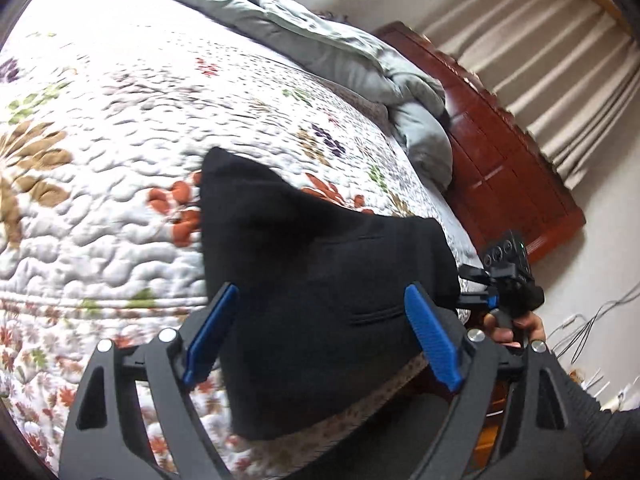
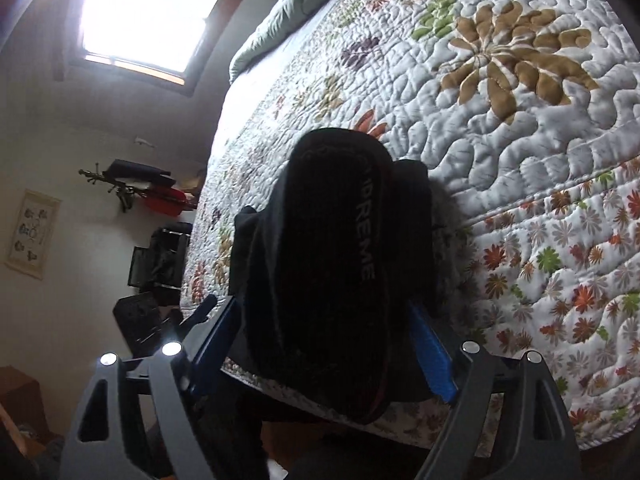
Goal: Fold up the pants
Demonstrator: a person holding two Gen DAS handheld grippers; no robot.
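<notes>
My left gripper (image 1: 320, 336) stands wide open, its blue pads (image 1: 430, 336) either side of the black pants (image 1: 320, 264) but, as far as I can tell, not pressing on them. In the left wrist view the pants lie as a dark bundle at lower centre, on the near edge of the floral quilt (image 1: 120, 140), with one corner peaking toward the middle of the frame. My right gripper (image 2: 320, 340) is just as wide apart; in its view the pants (image 2: 332, 260) fill the centre and a lettered waistband (image 2: 366, 232) runs down the frame. That cloth sits between the jaws, yet I cannot see the pads biting it, so I judge I hold nothing.

The bundle looks folded down but lumpy. To finish well, I judge I should take the thick edge with both pairs of fingers, well apart, gripping all layers together, not only the top one. I would keep the fold on the quilt, away from the bed edge at the bottom of both frames, where it could slip off.
</notes>
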